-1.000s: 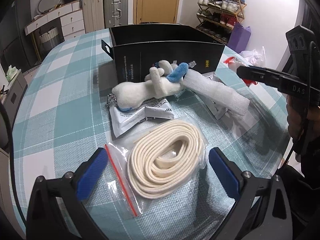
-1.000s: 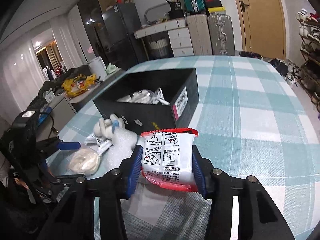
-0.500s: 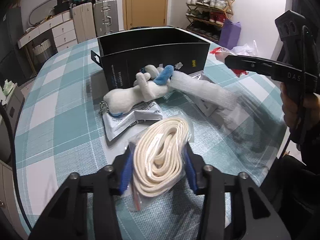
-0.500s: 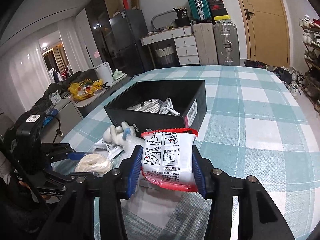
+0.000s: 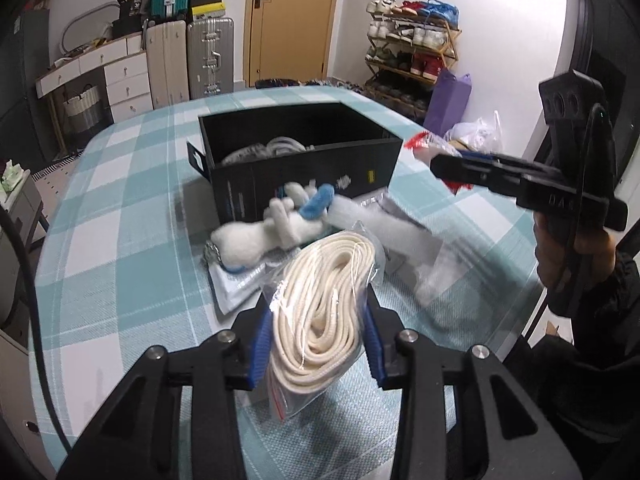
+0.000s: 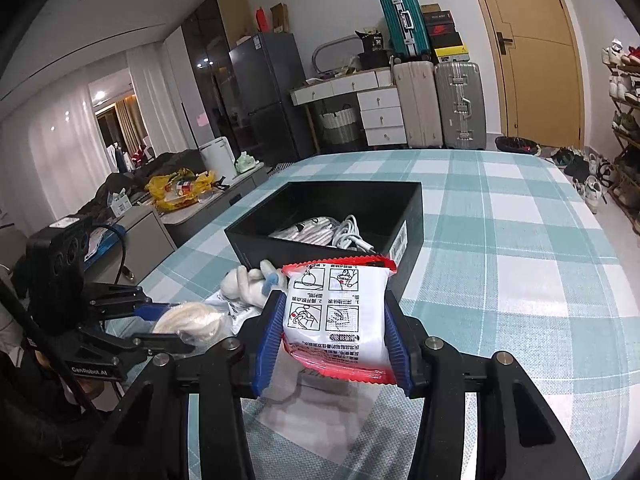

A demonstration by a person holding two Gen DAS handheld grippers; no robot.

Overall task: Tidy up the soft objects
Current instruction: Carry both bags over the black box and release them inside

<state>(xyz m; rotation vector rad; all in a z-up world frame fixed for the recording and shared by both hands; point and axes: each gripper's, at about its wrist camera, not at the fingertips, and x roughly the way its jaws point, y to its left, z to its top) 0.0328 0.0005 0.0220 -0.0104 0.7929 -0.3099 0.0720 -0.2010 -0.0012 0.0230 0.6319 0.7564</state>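
My left gripper (image 5: 318,330) is shut on a clear zip bag of coiled cream rope (image 5: 320,304), lifted a little off the checked tablecloth. The same bag of rope (image 6: 188,318) shows in the right wrist view, low at the left. My right gripper (image 6: 334,330) is shut on a white packet with red edges (image 6: 338,312), held above the table. A black box (image 5: 304,156) stands beyond, with white cables (image 6: 344,232) inside. A white plush toy with a blue part (image 5: 276,228) lies in front of the box, next to a white foam roll (image 5: 372,220).
A flat white pouch (image 5: 236,284) lies under the plush toy. A clear wrapper (image 6: 316,404) lies on the cloth below my right gripper. Suitcases (image 6: 440,104), a drawer unit and a shoe rack (image 5: 412,52) stand around the table. A person's hand (image 5: 576,252) holds the right gripper.
My left gripper went from open around the bag of rope to shut on it, then lifted it off the cloth. My right gripper kept its hold on the packet.
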